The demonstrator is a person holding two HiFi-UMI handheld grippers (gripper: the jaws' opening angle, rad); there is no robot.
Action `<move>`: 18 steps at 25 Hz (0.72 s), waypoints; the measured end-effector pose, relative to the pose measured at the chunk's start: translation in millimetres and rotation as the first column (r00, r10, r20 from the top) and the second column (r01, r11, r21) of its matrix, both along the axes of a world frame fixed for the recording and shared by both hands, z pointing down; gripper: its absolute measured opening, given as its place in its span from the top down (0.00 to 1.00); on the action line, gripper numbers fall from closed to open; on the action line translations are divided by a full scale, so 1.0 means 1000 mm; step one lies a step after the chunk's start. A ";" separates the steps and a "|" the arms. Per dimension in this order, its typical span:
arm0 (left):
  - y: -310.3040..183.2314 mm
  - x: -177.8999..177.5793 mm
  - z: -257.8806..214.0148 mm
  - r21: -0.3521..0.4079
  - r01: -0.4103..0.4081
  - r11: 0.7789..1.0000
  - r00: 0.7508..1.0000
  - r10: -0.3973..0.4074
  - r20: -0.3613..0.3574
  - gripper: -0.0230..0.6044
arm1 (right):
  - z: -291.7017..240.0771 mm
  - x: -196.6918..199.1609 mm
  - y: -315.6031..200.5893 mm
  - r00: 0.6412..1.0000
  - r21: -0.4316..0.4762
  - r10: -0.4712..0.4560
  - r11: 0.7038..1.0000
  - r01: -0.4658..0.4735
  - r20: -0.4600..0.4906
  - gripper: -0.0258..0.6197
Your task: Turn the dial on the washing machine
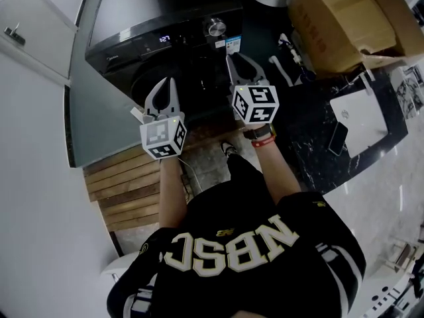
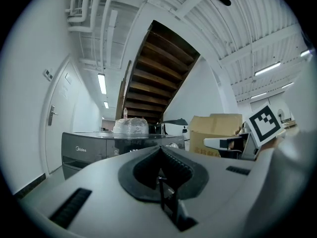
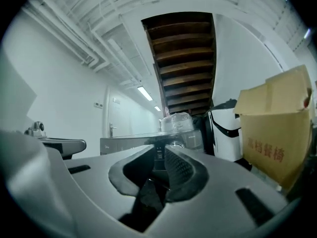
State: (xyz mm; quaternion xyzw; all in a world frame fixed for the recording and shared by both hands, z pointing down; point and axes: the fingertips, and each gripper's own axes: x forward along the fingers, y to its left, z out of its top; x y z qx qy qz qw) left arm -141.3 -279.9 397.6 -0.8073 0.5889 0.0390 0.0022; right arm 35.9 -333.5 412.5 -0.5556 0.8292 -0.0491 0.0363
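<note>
Well, I'm only approaching: the dial (image 1: 216,26) sits on the washing machine (image 1: 132,18) front panel, well apart from both grippers. My right gripper (image 3: 159,152) has its fingers narrowly parted and empty; my left gripper (image 2: 159,150) has its fingers clenched on nothing. Next I'd reach forward and widen the right fingers around the dial.

Black short-sleeved jersey (image 1: 265,207), cream block lettering, white-striped sleeve hems, red-and-black wristband (image 1: 263,138), black trousers, pale shoe (image 1: 227,149).

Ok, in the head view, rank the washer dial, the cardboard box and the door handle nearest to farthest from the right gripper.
1. Dial, just ahead of the right gripper.
2. Cardboard box, off to its right.
3. Door handle, far left.
</note>
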 end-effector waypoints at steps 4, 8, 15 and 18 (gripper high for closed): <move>0.015 0.004 -0.015 0.039 -0.004 0.999 1.000 0.003 0.018 0.94 | 0.001 -0.005 0.023 0.999 0.015 -0.002 1.000 0.003 -0.037 0.90; 0.024 0.003 -0.016 0.048 -0.003 0.999 1.000 0.002 0.025 0.94 | 0.003 -0.007 0.039 0.999 0.017 0.005 1.000 -0.004 -0.051 0.95; 0.035 0.003 -0.015 0.048 -0.009 0.999 1.000 0.008 0.024 0.94 | 0.004 -0.009 0.058 0.998 0.016 0.013 1.000 -0.012 -0.067 0.95; 0.041 0.004 -0.015 0.049 -0.014 0.999 1.000 0.012 0.023 0.94 | 0.002 -0.009 0.065 0.998 0.021 0.017 1.000 -0.016 -0.066 0.95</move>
